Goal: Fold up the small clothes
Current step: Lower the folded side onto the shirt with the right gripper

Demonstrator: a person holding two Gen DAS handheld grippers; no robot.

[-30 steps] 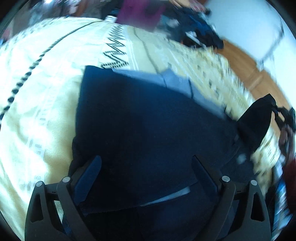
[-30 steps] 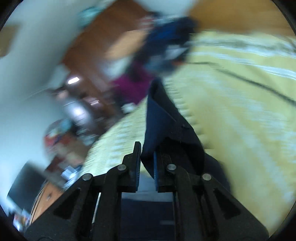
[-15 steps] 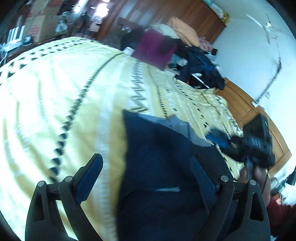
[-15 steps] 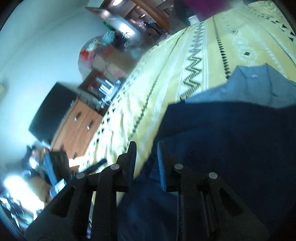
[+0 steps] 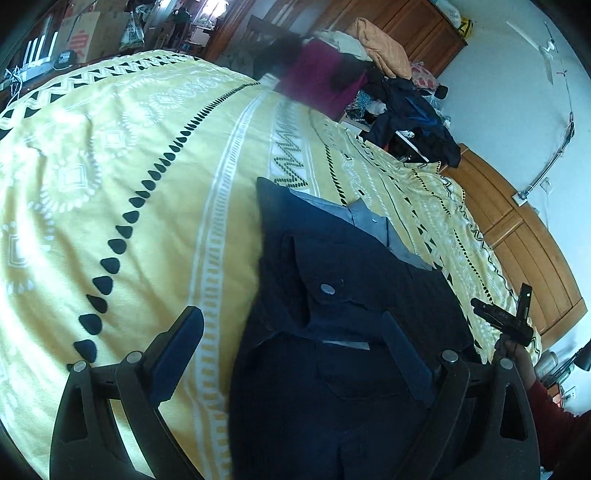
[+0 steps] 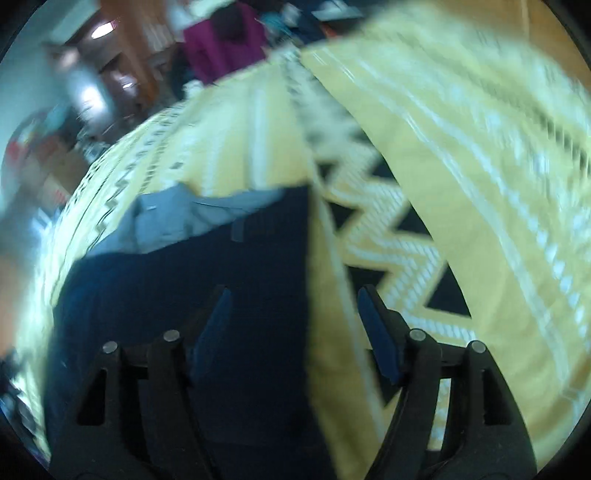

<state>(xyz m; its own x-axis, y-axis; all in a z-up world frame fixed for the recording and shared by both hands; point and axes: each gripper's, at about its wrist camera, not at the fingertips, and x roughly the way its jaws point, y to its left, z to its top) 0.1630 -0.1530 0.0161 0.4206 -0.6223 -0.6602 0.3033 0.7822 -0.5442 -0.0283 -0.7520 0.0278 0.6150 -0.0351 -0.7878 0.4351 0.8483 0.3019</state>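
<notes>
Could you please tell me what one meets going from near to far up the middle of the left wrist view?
Dark navy garment → its silver snap button → light blue garment → yellow patterned bedspread → magenta cloth → wooden wardrobe.

no legible text anywhere, red marks on cardboard box [image 5: 83, 35] (too blurred)

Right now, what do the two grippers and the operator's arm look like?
Both grippers, left gripper and right gripper, are black plastic linkages with round silver pivot pins and dark blue finger pads. The right gripper's body shows a small green light. The sleeve is red.
</notes>
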